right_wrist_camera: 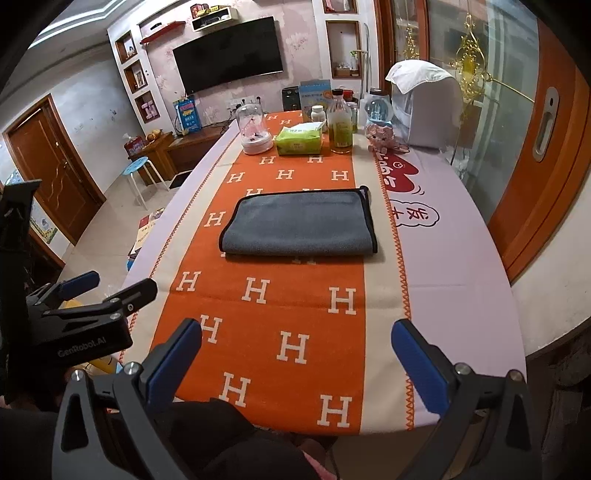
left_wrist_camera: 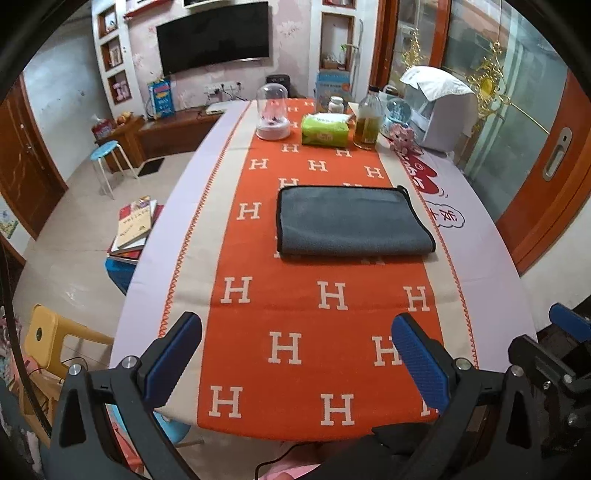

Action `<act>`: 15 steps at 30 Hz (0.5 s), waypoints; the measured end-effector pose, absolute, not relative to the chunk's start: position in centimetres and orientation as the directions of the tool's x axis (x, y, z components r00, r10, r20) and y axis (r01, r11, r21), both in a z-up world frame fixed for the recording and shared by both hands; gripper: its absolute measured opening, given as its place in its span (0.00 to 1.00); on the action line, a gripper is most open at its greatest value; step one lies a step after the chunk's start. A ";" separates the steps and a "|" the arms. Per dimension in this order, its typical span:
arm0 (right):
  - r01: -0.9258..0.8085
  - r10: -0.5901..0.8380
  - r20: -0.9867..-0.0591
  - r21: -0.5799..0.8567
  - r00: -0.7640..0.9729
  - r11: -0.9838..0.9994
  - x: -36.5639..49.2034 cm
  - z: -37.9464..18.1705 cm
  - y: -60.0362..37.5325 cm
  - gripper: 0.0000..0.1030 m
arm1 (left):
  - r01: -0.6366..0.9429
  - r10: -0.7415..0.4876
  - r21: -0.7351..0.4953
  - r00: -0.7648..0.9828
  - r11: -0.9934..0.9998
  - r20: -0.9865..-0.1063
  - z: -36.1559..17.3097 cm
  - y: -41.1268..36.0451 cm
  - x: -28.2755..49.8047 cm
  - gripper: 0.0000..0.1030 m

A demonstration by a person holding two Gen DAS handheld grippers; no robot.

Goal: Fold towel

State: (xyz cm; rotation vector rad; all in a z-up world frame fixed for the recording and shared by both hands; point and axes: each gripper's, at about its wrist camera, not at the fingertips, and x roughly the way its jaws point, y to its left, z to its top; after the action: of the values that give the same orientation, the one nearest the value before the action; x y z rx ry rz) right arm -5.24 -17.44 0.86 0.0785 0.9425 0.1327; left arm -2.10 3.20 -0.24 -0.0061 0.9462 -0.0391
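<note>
Already folded, the grey towel (left_wrist_camera: 352,220) (right_wrist_camera: 301,222) lies flat mid-desk on an orange runner (left_wrist_camera: 295,332) printed with white "H" letters. "GenRobot.AI" is printed on the left hand-held gripper (right_wrist_camera: 107,286), seen from the right view. Both the left (left_wrist_camera: 295,354) and right hand-held gripper (right_wrist_camera: 295,354) hover near the desk edge, jaws wide apart, holding nothing.

Both views are taken from above the near edge of the desk (left_wrist_camera: 207,206), looking forward and slightly down along its length toward the television (left_wrist_camera: 214,35) wall. The left wrist view is framed by the left gripper (left_wrist_camera: 295,354), the right wrist view by the right gripper (right_wrist_camera: 295,354). The folded grey towel (left_wrist_camera: 351,221), seen well ahead, and the far clutter are shared by both.
</note>
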 end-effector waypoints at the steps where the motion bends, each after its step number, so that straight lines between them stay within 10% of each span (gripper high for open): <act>1: -0.078 0.149 -0.799 0.128 0.583 0.989 -5.3 0.8 -17.5 1.00 | 0.023 -0.026 -0.016 0.592 1.000 -0.806 -0.1 3.1 -2.4 0.99; 15: -0.068 0.149 -0.772 0.137 0.617 0.988 -6.1 0.5 -17.5 1.00 | -0.024 0.047 0.041 0.639 0.999 -0.768 0.4 2.2 -3.6 0.99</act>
State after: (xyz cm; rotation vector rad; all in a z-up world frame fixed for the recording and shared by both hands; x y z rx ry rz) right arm -6.06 -17.52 0.45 0.0970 0.8971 0.1255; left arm -3.61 2.22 0.40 0.0277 0.8765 0.0405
